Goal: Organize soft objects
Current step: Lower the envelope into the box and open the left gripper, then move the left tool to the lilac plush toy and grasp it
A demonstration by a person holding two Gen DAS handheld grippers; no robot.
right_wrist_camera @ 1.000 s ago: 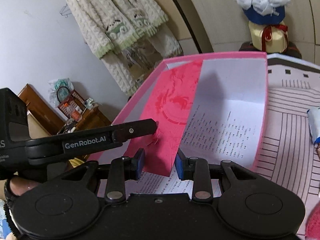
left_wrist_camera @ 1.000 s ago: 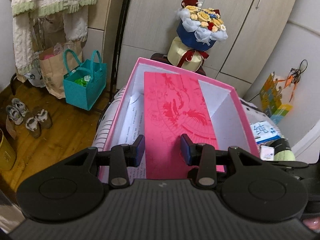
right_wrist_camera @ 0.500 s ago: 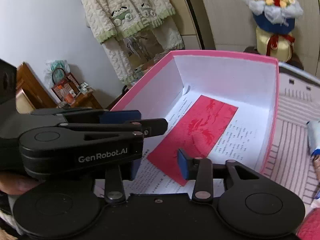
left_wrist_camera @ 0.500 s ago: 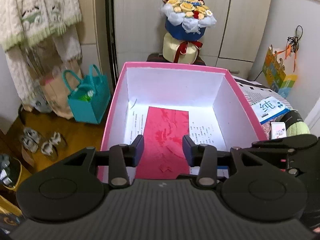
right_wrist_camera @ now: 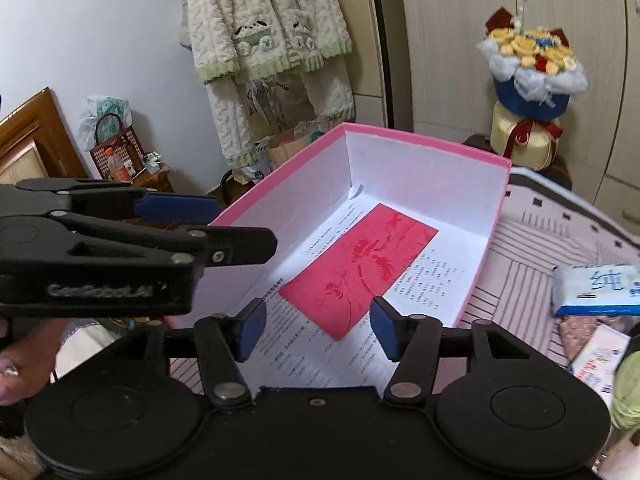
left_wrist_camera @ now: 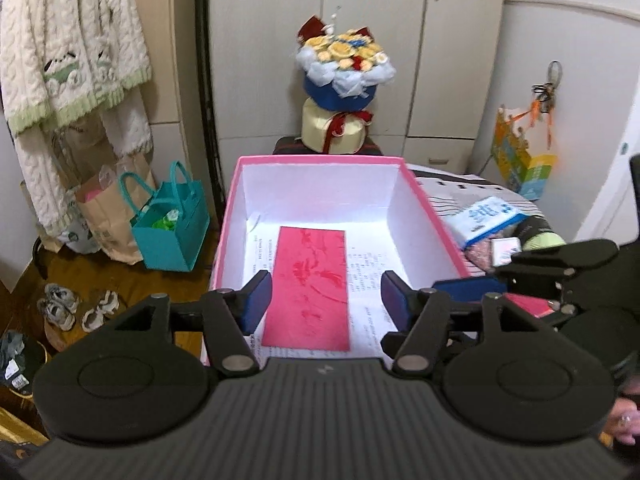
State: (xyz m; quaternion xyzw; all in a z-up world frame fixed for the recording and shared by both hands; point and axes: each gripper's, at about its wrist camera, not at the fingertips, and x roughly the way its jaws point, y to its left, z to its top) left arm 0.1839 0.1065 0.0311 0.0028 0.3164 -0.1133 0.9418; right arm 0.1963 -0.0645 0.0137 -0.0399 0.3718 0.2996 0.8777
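Observation:
A pink box (left_wrist_camera: 316, 159) with white inner walls stands open on a striped bed cover; it also shows in the right wrist view (right_wrist_camera: 424, 139). A red embossed envelope (left_wrist_camera: 310, 286) lies flat on a printed paper sheet on the box floor, also in the right wrist view (right_wrist_camera: 360, 270). My left gripper (left_wrist_camera: 326, 306) is open and empty above the box's near edge. My right gripper (right_wrist_camera: 318, 330) is open and empty, just right of the left one, over the near end of the box.
A blue-and-white tissue pack (left_wrist_camera: 486, 216) and small packets lie on the bed right of the box. A flower bouquet (left_wrist_camera: 344, 92) stands behind it. A teal bag (left_wrist_camera: 170, 228), paper bag and shoes are on the wooden floor at left. Cream knitwear (right_wrist_camera: 268, 36) hangs on the wall.
The red envelope went from held upright between both grippers to lying flat in the box. Both grippers let go, opened wide and drew back.

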